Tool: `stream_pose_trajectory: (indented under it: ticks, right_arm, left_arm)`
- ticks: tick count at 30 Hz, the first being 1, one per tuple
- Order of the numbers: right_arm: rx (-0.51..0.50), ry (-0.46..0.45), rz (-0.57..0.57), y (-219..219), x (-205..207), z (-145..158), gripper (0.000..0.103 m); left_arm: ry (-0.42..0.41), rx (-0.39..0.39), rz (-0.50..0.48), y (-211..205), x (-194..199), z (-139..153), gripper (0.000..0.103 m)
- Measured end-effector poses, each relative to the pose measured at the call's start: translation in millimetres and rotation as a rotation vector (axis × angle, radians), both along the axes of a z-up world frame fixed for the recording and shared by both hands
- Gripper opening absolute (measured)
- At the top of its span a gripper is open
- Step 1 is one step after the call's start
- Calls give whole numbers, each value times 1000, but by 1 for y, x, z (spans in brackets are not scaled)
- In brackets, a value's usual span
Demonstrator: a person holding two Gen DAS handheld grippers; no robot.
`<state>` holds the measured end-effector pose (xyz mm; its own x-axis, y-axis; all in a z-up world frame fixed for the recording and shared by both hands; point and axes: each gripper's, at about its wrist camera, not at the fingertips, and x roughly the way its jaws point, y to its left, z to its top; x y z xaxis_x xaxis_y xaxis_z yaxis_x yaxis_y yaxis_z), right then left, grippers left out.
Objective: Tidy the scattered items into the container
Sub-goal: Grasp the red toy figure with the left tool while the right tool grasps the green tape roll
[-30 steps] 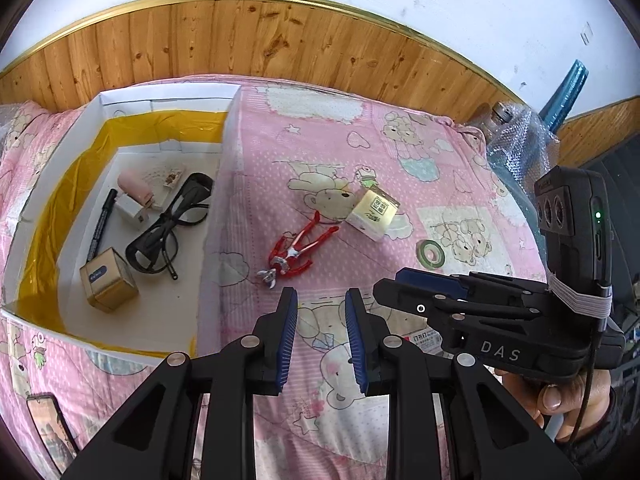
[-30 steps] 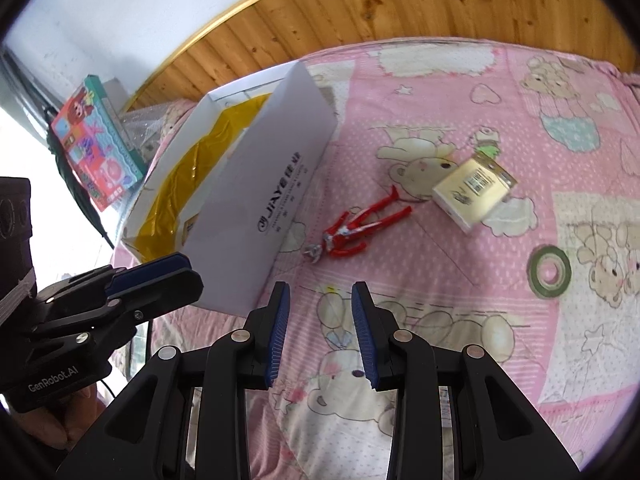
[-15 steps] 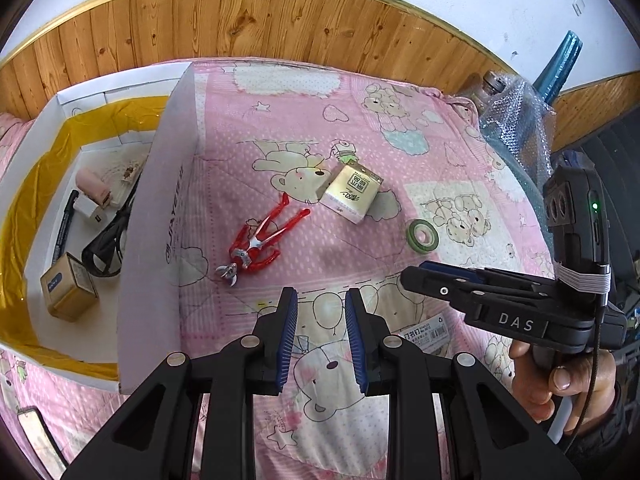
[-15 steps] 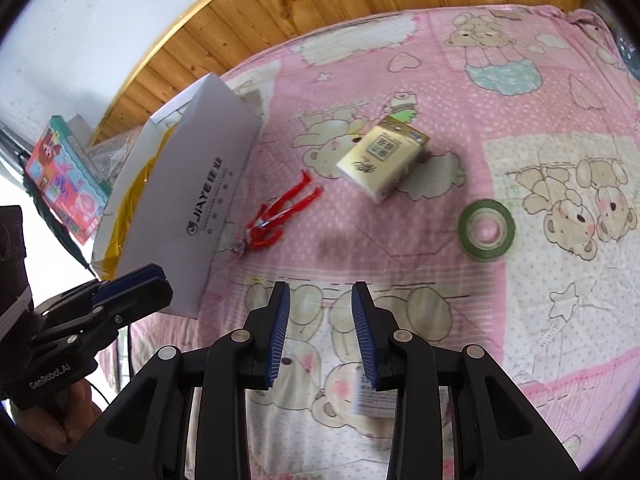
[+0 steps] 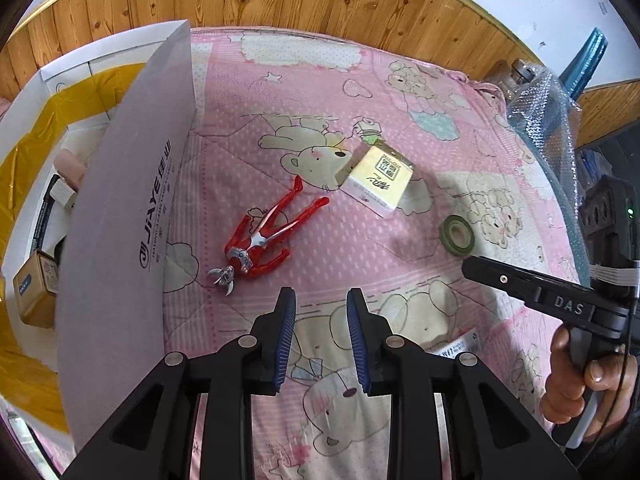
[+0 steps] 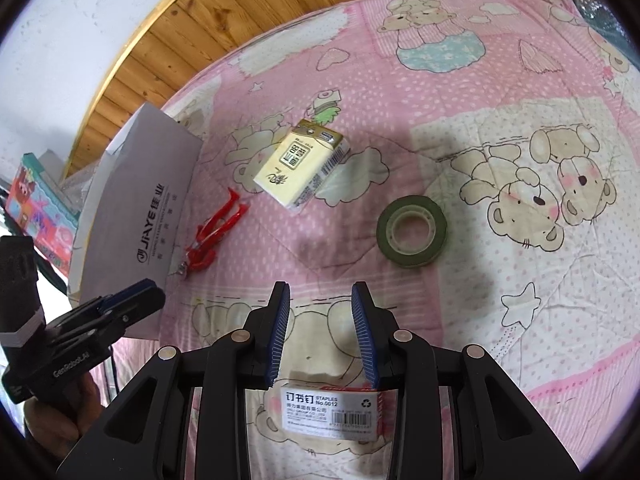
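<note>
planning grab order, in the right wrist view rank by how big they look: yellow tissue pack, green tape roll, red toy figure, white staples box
1. Yellow tissue pack
2. White staples box, inflated by nearness, partly hidden by gripper
3. Green tape roll
4. Red toy figure, thin, foreshortened; unsure against the tape

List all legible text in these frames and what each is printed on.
"JiAYE" plus Chinese characters: white box outer wall; the smaller line under it is unreadable.
"STAPLES No.0012", "订书钉": staples box label; the lower lines and barcode digits are too small.
"DAS": right gripper body.
"GenRobot.AI": left gripper body.
Tissue pack: Chinese characters and a barcode, not reliably readable.
Green tape roll: no text.
</note>
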<state>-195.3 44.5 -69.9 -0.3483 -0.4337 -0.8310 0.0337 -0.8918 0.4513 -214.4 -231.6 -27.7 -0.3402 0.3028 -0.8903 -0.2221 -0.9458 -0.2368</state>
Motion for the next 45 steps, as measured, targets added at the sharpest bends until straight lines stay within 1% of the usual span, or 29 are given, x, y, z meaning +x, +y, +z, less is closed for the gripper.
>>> stream_pose_trajectory:
  ticks: [4, 8, 11, 14, 16, 18, 19, 20, 22, 24, 26, 28, 29, 30, 31, 34, 37, 39, 40, 42, 43, 45]
  right_arm:
    - [8, -9, -3, 4, -5, -3, 35]
    - [18, 0, -13, 11, -10, -3, 35]
    - [28, -11, -18, 15, -16, -8, 35]
    - [39, -20, -17, 16, -21, -12, 35]
    - [43, -23, -19, 17, -22, -14, 35]
    - [47, -26, -25, 18, -24, -17, 35]
    - [53, -25, -31, 19, -25, -18, 35]
    - [60, -24, -39, 21, -25, -19, 35]
    - [70, -21, -52, 25, -26, -19, 35]
    - [83, -17, -61, 28, -26, -18, 35]
    - [90, -15, -67, 32, -27, -16, 35]
    - [88, -14, -75, 35, -27, -15, 35]
    - [88, -11, -79, 36, -27, -15, 35]
    - [88, -10, -80, 36, -27, -14, 35]
    - [90, -10, -78, 35, -28, -15, 35]
    - [96, -12, -69, 32, -29, -16, 35]
    - [103, -9, -64, 30, -30, -16, 35]
    - [109, -6, -69, 31, -30, -15, 35]
    - [113, -3, -73, 32, -30, -14, 35]
    - [116, -3, -83, 34, -30, -15, 35]
    - [117, -5, -86, 35, -31, -15, 35]
    - [122, 0, -85, 35, -31, -12, 36]
  left_arm:
    - [2, -41, 16, 3, -11, -13, 28]
    - [6, -110, 33, 5, -21, -28, 28]
    - [-5, -134, 40, 5, -26, -39, 28]
    - [7, -134, 49, 4, -28, -45, 29]
    - [12, -127, 47, 5, -28, -47, 33]
    - [15, -115, 41, 7, -28, -47, 41]
    - [16, -106, 35, 9, -28, -47, 43]
    - [9, -88, 21, 11, -28, -48, 43]
    - [-13, -25, -10, 14, -26, -46, 43]
    - [2, -15, -10, 14, -22, -39, 43]
    - [40, -22, -3, 10, -19, -30, 43]
    - [89, -35, 4, 5, -19, -20, 47]
    - [100, -45, 9, 3, -20, -19, 48]
    - [99, -54, 16, 1, -23, -22, 53]
    - [99, -62, 23, -1, -25, -25, 54]
    - [96, -88, 43, -6, -32, -34, 54]
    - [57, -101, 67, -9, -35, -48, 54]
    - [51, -82, 74, -11, -33, -50, 54]
    - [45, -46, 67, -12, -32, -48, 54]
    - [17, 66, 45, -16, -28, -41, 53]
    - [18, 95, 54, -20, -26, -38, 53]
    - [41, 103, 73, -28, -23, -30, 53]
